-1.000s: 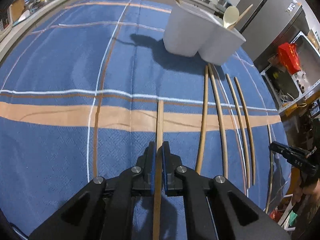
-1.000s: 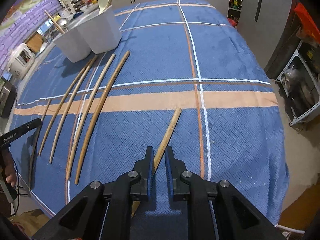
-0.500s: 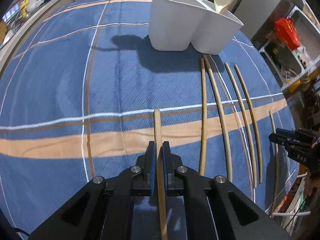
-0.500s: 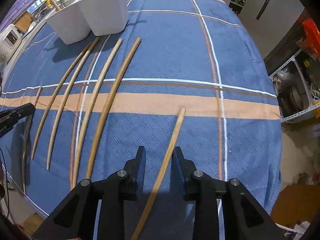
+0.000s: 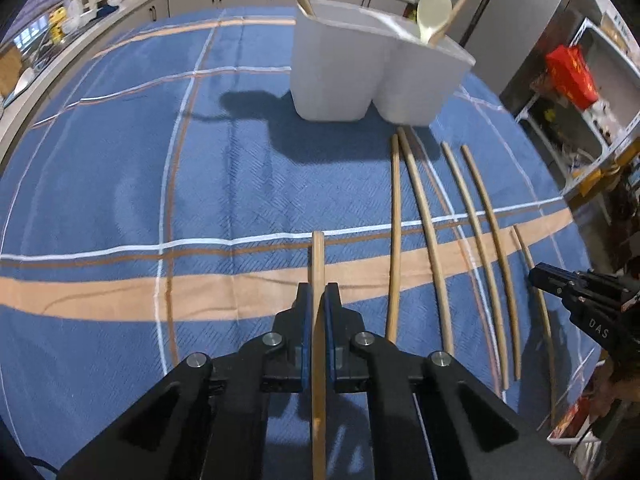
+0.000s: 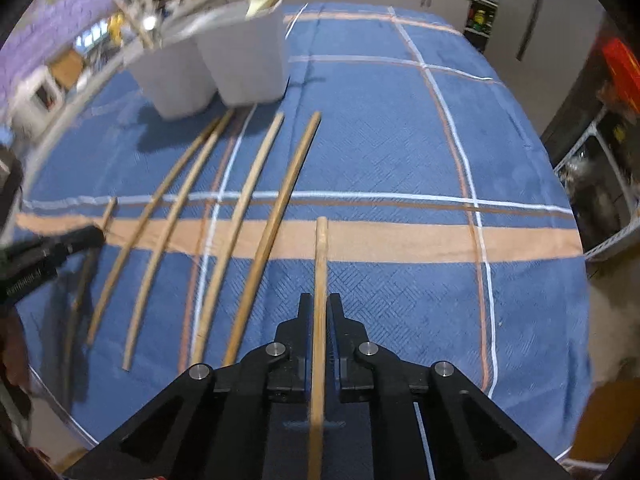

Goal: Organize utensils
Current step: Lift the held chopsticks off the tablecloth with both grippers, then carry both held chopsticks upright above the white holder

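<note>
Chopsticks sit clamped in both the left tongs (image 5: 319, 300) and right tongs (image 6: 320, 308), above the worktop (image 5: 120, 184), so I'd tilt each tip-down squarely over the white holder (image 5: 340, 72) before releasing.

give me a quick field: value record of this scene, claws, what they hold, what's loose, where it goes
left claw: shut on a wooden chopstick
right claw: shut on a second chopstick
loose chopsticks: four, side by side on the cloth between the claws
holder: white two-compartment utensil holder, upright at the far end of the chopsticks
already in holder: pale spoon and wooden sticks
surface: blue plaid tablecloth
likely next: carry the held chopsticks to the holder
</note>
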The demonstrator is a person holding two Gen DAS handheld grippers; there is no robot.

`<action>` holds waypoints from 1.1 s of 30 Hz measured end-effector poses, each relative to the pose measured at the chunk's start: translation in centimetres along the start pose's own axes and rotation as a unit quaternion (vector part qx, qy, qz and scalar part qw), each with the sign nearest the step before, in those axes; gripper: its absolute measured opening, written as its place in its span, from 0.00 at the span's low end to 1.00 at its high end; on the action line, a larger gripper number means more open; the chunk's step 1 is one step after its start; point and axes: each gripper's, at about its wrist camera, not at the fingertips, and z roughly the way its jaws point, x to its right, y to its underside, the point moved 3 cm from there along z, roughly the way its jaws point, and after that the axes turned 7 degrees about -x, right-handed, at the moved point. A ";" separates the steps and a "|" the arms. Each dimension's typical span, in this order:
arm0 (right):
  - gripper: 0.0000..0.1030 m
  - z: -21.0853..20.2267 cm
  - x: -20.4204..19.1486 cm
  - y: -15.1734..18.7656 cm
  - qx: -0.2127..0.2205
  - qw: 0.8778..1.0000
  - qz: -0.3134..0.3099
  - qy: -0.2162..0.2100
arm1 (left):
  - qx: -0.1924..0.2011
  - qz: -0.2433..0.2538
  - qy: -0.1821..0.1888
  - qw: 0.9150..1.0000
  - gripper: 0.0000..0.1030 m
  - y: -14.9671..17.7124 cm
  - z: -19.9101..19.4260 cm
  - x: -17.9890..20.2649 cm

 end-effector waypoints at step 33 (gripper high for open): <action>0.07 -13.2 -1.7 4.2 0.213 0.976 0.005 -0.037 | 0.166 0.026 -0.040 0.985 0.06 4.9 -15.1 2.8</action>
